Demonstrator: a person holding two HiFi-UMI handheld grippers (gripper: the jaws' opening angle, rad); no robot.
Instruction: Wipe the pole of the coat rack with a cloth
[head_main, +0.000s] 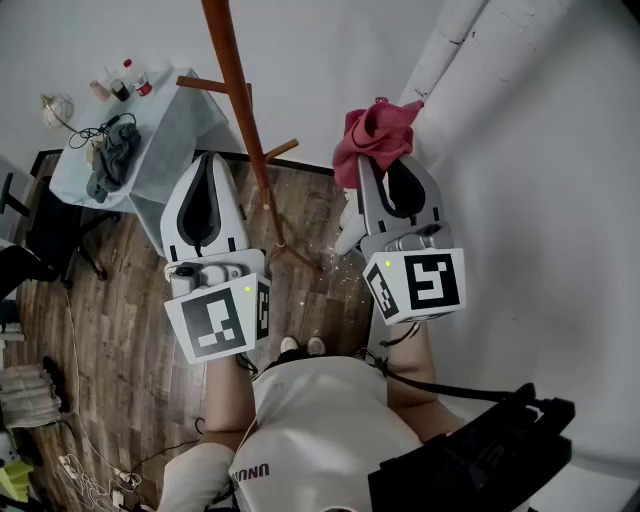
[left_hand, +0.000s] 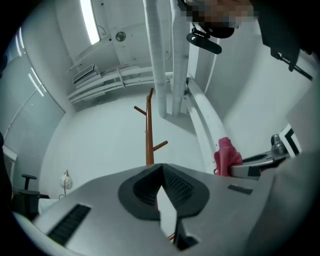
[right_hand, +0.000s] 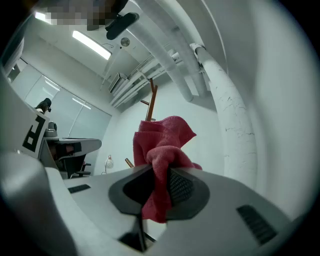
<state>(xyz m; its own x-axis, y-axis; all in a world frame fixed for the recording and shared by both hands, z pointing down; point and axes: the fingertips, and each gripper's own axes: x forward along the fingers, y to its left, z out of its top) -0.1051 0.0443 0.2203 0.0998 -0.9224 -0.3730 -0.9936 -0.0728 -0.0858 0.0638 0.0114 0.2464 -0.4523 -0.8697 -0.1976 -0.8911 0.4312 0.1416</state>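
Observation:
The brown wooden coat rack pole (head_main: 232, 85) slants up from its feet on the wood floor, between my two grippers. My left gripper (head_main: 211, 158) hovers just left of the pole, shut with nothing in it; in the left gripper view its tips (left_hand: 161, 166) point at the coat rack (left_hand: 149, 137) ahead. My right gripper (head_main: 383, 162) sits right of the pole, apart from it, shut on a bunched red cloth (head_main: 376, 134). The right gripper view shows the red cloth (right_hand: 162, 142) pinched at my right gripper (right_hand: 160, 172), with the pole top (right_hand: 151, 102) behind it.
A table with a white cover (head_main: 165, 135) stands at the back left, carrying a grey rag (head_main: 113, 158) and small bottles (head_main: 127, 80). A black chair (head_main: 40, 235) is left of it. A white pipe (head_main: 450, 50) and wall close the right side.

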